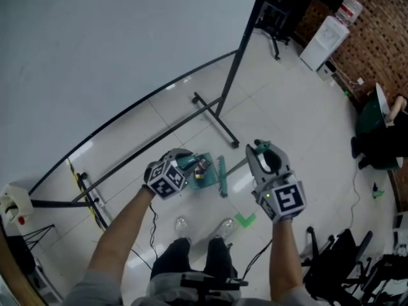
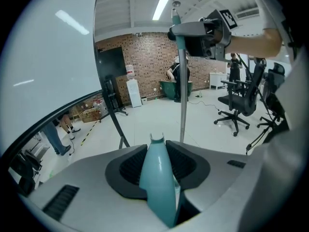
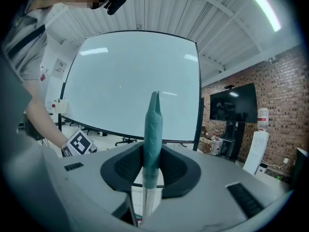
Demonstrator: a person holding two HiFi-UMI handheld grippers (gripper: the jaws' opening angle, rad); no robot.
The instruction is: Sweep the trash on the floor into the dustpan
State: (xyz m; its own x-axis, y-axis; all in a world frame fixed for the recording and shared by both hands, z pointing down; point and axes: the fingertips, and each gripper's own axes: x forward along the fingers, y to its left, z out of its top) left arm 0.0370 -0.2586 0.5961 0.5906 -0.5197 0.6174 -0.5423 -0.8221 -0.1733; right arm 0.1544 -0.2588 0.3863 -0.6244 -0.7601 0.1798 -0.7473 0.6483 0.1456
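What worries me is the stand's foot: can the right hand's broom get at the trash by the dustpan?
Probably yes. The broom in the right tongs has its head beside the trash at the dustpan; the stand's foot lies farther off.

The board's black foot (image 1: 215,120) bars the way ahead — bare floor (image 1: 299,123) opens to its right — chairs (image 1: 338,252) crowd the near right.

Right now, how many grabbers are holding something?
2. The left gripper, on the head view's left, clamps the dustpan's teal handle; the right gripper, beside it, clamps the broom's handle. No others show.
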